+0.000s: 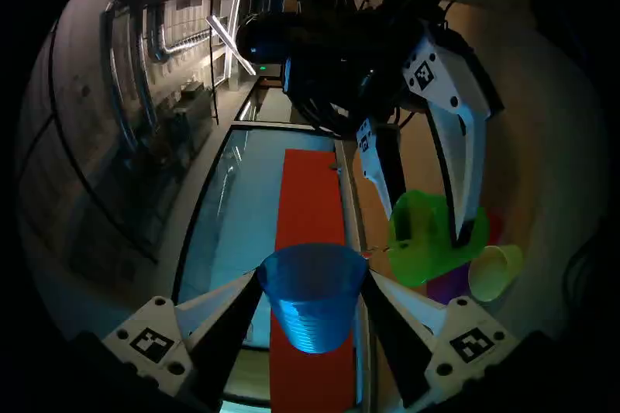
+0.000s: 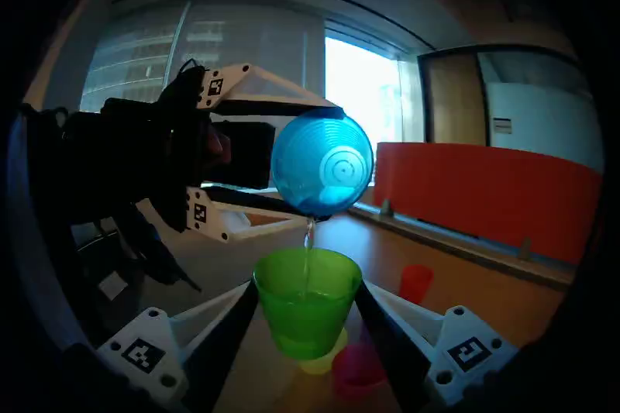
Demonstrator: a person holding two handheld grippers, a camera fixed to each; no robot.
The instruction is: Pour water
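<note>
My left gripper (image 1: 311,289) is shut on a blue plastic cup (image 1: 314,312), low in the middle of the left gripper view. In the right gripper view that blue cup (image 2: 322,161) is tipped far over, its base towards the camera, with the left gripper (image 2: 310,163) clamped on it from the left. A thin stream of water (image 2: 308,246) falls from its rim into a green cup (image 2: 306,308). My right gripper (image 2: 306,297) is shut on the green cup, directly below. In the left gripper view the right gripper (image 1: 426,231) holds the green cup (image 1: 422,242) at the right.
A wooden table (image 2: 449,273) carries a red cup (image 2: 415,281), a pink cup (image 2: 356,370) and a yellow cup (image 2: 322,364) beneath the green one. An orange partition (image 2: 488,188) runs along the table's far side. Bright windows (image 2: 360,95) stand behind.
</note>
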